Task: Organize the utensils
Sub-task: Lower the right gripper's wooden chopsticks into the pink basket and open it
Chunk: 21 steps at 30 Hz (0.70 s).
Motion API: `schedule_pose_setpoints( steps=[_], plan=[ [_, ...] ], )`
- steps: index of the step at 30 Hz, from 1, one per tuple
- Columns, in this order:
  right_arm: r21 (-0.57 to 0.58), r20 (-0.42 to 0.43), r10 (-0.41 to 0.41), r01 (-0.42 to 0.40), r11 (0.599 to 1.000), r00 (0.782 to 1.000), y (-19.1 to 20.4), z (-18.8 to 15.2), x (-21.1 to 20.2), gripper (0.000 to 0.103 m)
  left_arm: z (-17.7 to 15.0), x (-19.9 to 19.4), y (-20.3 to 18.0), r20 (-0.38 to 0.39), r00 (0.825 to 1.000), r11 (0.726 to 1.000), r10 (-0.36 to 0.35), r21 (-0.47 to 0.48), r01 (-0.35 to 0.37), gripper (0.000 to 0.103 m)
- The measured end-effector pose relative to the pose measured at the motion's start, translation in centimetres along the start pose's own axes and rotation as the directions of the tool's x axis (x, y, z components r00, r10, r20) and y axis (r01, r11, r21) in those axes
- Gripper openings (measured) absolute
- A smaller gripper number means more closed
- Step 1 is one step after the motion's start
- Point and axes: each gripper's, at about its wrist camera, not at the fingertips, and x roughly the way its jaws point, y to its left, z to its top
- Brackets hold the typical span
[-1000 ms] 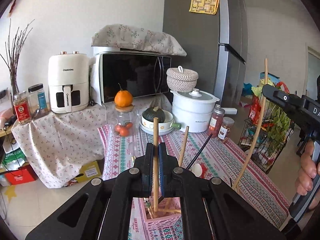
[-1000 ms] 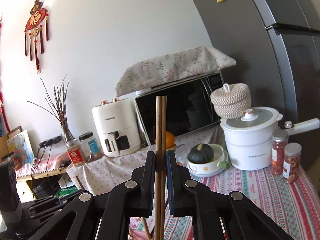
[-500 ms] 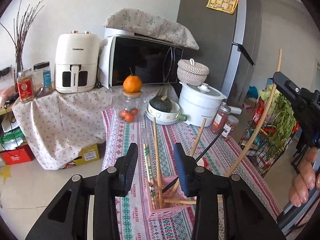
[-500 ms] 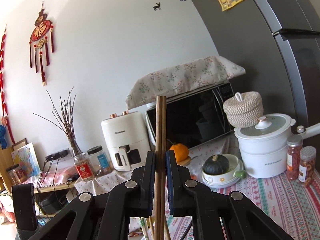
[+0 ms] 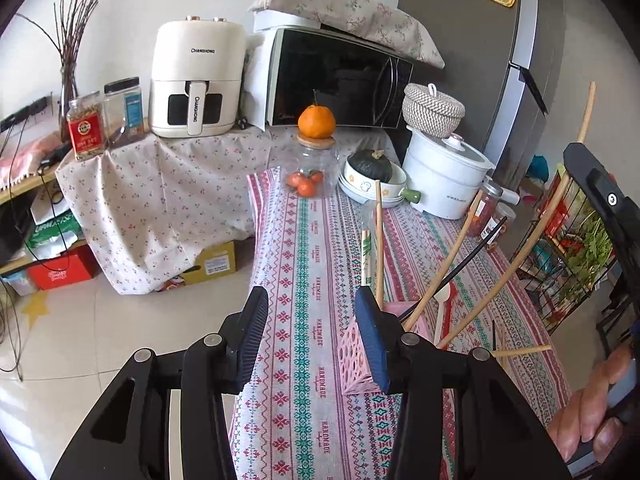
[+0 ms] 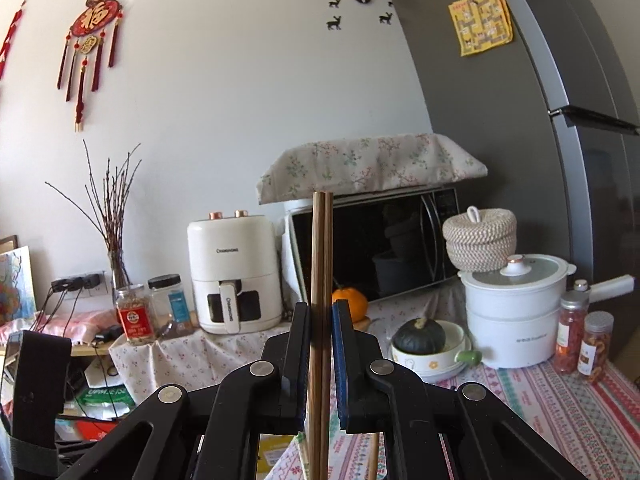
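My left gripper (image 5: 312, 340) hangs over the patterned tablecloth (image 5: 304, 264); its jaws are opening, with nothing between them. Just right of it stands a pink lattice holder (image 5: 354, 354), partly hidden by one finger. In the holder are an upright wooden chopstick (image 5: 378, 240), paper-wrapped chopsticks (image 5: 365, 256), a leaning wooden stick (image 5: 444, 268), a black chopstick (image 5: 468, 260) and a white spoon (image 5: 441, 300). My right gripper (image 6: 321, 312) is shut on a pair of wooden chopsticks (image 6: 322, 248). From the left wrist view these long chopsticks (image 5: 556, 212) slant down toward the holder.
A loose chopstick (image 5: 520, 350) lies on the cloth right of the holder. Behind stand a glass jar topped with an orange (image 5: 316, 122), a bowl with a squash (image 5: 374, 178), a white pot (image 5: 444, 178) and spice jars (image 6: 584, 344). A wire vegetable rack (image 5: 568, 256) flanks the table's right.
The left gripper has opened and let go of the wooden chopstick, which now stands in the pink holder, then shifted left and tilted down. The right gripper carried its chopsticks sideways.
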Motion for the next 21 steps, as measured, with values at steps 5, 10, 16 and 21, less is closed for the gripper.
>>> schedule_pose_setpoints(
  steps=[5,10,16,21],
  plan=[
    [-0.040,-0.017,-0.042,0.042,0.998,0.999,1.0,-1.8,1.7,0.009,-0.3,-0.1,0.5,-0.012,1.000,1.000,-0.002,0.001,0.002,0.048],
    [-0.057,-0.029,-0.073,0.072,0.996,0.997,1.2,-3.0,3.0,0.009,-0.5,0.1,0.6,-0.025,1.000,1.000,-0.005,0.002,0.005,0.048],
    [-0.036,-0.107,-0.054,0.050,0.998,0.993,0.9,-4.0,4.4,0.010,-0.5,0.4,0.3,-0.040,0.999,1.000,-0.002,0.014,0.003,0.049],
    [0.039,-0.175,0.006,0.001,0.999,0.985,-0.1,-3.2,4.1,0.038,-0.6,0.6,0.0,-0.070,0.997,1.000,-0.025,-0.006,0.025,0.064]
  ],
)
